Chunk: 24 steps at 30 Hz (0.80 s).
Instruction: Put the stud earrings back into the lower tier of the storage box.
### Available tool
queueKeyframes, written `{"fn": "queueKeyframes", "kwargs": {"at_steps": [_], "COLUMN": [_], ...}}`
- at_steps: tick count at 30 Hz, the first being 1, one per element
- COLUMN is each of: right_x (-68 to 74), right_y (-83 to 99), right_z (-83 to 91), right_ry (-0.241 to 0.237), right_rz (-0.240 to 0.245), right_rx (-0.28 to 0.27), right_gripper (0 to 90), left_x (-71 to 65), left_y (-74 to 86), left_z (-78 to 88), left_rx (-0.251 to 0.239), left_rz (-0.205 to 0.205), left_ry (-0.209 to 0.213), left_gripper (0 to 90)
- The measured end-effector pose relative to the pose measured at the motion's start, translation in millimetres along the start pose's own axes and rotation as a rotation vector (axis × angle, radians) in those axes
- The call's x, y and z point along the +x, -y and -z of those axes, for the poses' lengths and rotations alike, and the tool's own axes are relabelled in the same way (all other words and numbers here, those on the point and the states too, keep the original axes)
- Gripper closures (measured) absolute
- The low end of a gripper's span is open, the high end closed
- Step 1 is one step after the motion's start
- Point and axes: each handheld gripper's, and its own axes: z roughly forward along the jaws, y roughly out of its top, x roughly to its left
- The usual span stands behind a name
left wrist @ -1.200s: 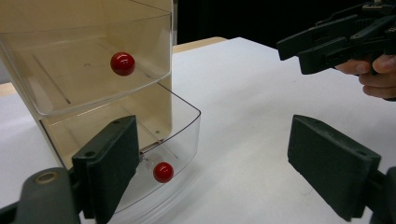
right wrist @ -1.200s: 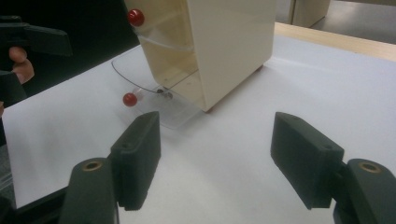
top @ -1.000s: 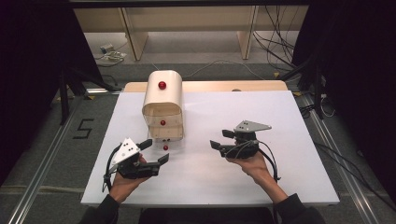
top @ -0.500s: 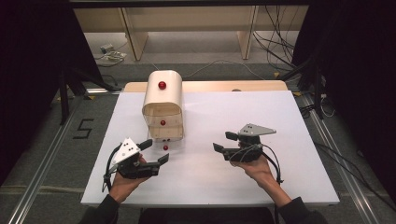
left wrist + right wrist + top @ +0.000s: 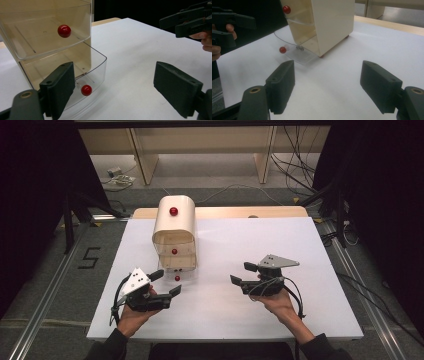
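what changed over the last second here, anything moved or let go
The right gripper drifted slightly down the high view, toward the person, and its jaws have just been opening, with nothing between them. The left gripper stayed put, open and empty. The cream drawer unit kept its place, its bottom drawer pulled out, red knob at its front.

The drawer cabinet (image 5: 174, 236) stands on the table (image 5: 300, 250), ahead of the left gripper (image 5: 167, 282) and well to the left of the right gripper (image 5: 241, 273). Its bottom drawer (image 5: 96, 68) juts out toward the left gripper, just before its jaws, and the two grippers lie well apart.
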Motion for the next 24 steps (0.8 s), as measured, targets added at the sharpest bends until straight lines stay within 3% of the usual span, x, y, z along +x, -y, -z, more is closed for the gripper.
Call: {"fn": "queueKeyframes", "kwargs": {"at_steps": [24], "right_x": [-3.8], "right_y": [12.8], "right_z": [20.4], "right_ry": [0.017], "right_rz": [0.004], "right_rx": [-0.034], "right_gripper": [22.8], "left_x": [1.1], "left_y": [-0.3], "left_z": [-0.5], "left_rx": [0.002], "left_rz": [0.021], "left_ry": [0.018], "left_gripper": [17.0]}}
